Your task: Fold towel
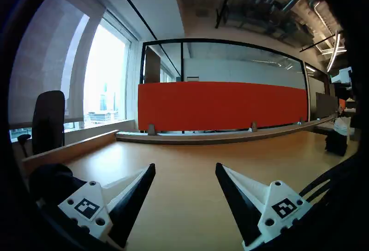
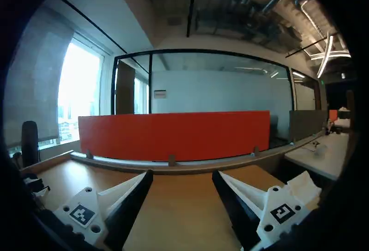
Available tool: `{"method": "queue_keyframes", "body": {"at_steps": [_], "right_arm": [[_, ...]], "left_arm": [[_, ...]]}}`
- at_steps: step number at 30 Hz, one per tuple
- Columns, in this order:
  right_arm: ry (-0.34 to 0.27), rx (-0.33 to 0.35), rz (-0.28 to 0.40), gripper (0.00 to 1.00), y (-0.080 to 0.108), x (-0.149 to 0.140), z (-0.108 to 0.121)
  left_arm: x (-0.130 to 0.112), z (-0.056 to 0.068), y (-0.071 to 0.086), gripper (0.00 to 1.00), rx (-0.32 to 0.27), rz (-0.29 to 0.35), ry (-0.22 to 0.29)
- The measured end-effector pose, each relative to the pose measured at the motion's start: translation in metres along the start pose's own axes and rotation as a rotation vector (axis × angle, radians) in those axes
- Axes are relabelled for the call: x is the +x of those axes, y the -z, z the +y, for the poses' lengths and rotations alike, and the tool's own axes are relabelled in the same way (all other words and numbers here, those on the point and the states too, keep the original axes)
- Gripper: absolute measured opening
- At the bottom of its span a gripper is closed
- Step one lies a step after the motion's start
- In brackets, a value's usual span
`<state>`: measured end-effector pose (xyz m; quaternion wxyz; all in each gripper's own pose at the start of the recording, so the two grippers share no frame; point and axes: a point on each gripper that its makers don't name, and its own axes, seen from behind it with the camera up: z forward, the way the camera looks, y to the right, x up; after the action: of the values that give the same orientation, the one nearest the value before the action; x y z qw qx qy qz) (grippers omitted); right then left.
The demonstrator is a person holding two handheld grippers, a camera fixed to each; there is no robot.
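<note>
My left gripper (image 1: 185, 168) hangs open just above the wooden desk (image 1: 193, 191), with bare wood between its black-and-white fingers (image 1: 133, 195). My right gripper (image 2: 182, 173) is open too, low over the same kind of wooden desk (image 2: 184, 209), and holds nothing. At the far right of the left gripper view a second gripper (image 1: 338, 135), white and black, stands on the desk.
An orange divider panel (image 1: 221, 105) runs along the back of the desk, and also shows in the right gripper view as the orange divider panel (image 2: 175, 135). A black chair (image 1: 47, 122) stands at the left by the window. A white desk (image 2: 323, 154) lies to the right.
</note>
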<state>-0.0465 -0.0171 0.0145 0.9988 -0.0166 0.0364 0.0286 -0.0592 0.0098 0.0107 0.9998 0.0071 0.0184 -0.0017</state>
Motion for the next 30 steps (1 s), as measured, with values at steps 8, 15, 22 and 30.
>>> {"method": "queue_keyframes", "body": {"at_steps": [8, 15, 22, 30], "right_arm": [[0.015, 0.0, 0.008, 0.99, 0.0, -0.013, 0.005], [0.021, -0.01, 0.018, 0.99, 0.0, -0.033, 0.017], [0.023, -0.019, 0.012, 0.99, 0.001, -0.069, 0.027], [0.026, 0.012, -0.006, 0.99, 0.003, -0.108, 0.028]], "left_arm": [[-0.002, 0.0, 0.0, 0.97, 0.0, 0.0, 0.0], [-0.003, 0.001, -0.001, 0.97, 0.0, 0.0, -0.001], [-0.003, 0.002, -0.001, 0.97, 0.0, 0.001, 0.0], [-0.003, 0.002, -0.001, 0.97, 0.0, 0.001, -0.001]]}}
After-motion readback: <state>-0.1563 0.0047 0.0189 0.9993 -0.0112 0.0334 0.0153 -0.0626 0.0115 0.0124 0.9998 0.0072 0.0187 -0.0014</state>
